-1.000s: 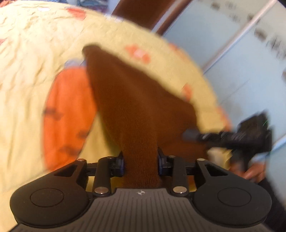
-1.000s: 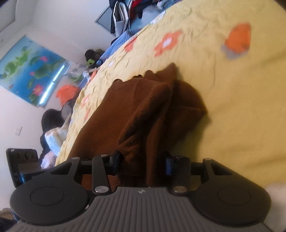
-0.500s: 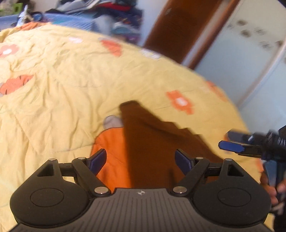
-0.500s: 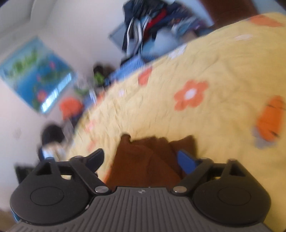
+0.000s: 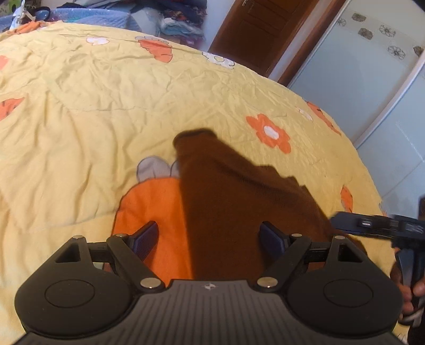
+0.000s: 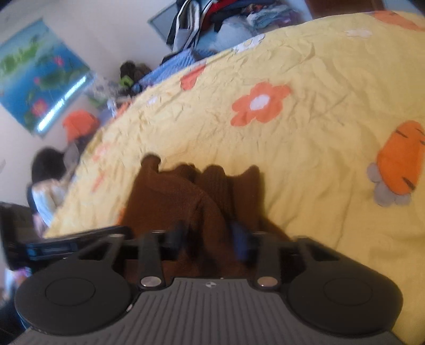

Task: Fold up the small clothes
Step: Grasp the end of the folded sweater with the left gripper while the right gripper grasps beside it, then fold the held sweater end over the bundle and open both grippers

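A small brown knitted garment (image 5: 239,199) lies on the yellow flowered bedspread (image 5: 106,106), partly over an orange carrot print. My left gripper (image 5: 209,231) stands open just above its near end, pads clear of the cloth. In the right wrist view the same garment (image 6: 170,196) is bunched in folds. My right gripper (image 6: 211,238) is blurred and its jaws are closing, with a raised fold of the brown cloth pressed between them. The right gripper (image 5: 372,225) also shows at the right edge of the left wrist view, and the left gripper (image 6: 74,241) at the left edge of the right wrist view.
Heaped clothes (image 5: 172,16) lie beyond the bed's far side. A brown door (image 5: 260,31) and pale wardrobe panels (image 5: 358,79) stand to the right. A person (image 6: 47,185) sits beside the bed under a blue poster (image 6: 34,74).
The left gripper let go of the garment, opened wide and drew back. The right gripper opened, pulled back, and has narrowed again onto the cloth. The garment now lies on the bed.
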Demonstrator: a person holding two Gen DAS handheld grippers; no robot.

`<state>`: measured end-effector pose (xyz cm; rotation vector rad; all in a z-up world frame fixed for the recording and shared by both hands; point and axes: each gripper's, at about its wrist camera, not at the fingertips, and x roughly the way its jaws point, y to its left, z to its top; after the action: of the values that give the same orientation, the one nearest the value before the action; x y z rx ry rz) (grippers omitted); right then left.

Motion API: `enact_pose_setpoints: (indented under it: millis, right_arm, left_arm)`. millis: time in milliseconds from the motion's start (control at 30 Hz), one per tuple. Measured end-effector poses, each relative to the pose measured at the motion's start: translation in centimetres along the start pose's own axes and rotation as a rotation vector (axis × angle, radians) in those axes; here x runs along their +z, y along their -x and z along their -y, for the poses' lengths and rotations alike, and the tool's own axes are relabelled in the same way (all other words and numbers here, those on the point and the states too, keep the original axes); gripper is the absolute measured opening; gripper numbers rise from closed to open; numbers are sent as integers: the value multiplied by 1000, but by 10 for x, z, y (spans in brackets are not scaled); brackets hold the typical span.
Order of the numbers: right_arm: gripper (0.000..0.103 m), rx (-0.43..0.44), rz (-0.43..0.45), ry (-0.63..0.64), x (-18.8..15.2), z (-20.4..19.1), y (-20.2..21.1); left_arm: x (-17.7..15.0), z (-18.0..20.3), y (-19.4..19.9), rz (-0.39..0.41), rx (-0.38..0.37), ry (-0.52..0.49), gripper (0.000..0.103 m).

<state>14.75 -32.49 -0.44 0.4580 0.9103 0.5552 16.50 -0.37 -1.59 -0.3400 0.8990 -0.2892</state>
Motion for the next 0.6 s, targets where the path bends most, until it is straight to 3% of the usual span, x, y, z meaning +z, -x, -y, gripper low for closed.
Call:
enact_pose_setpoints:
  millis: [100,167,233,267,333,367,400,500,600]
  right_arm:
    - [94,-55,102,8,3,3,21]
    - [95,-96,64,27,10,5,10]
    - [95,-112,1,35,12,6,-13]
    - [93,-112,-27,47,13,4,-25]
    - [81,-105,-28,147,4,-12,-37]
    - [53,-107,-37,177,3,-21,-41]
    - [35,-94,-58,180,6,-27,-47]
    - [26,-77,-8,222,13,-47,-39]
    - [25,-56,54,198,36,-58,-36]
  left_arm:
    - [16,-11,-12,-14,-69,103,83]
    - [23,-12,-20,-15,-97,131,81]
    - [28,-6,-28,-27,-68,108,46]
    - [29,-2,-32,-47,-43,90,25]
    - [29,5,-30,-27,-9,51,18]
    - [28,9,-25,-3,15,18,16]
    - [28,13,-18,30,37,-16,15]
    - [37,20,5,125,42,-89,15]
    - [60,27,4,176,118,-175,15]
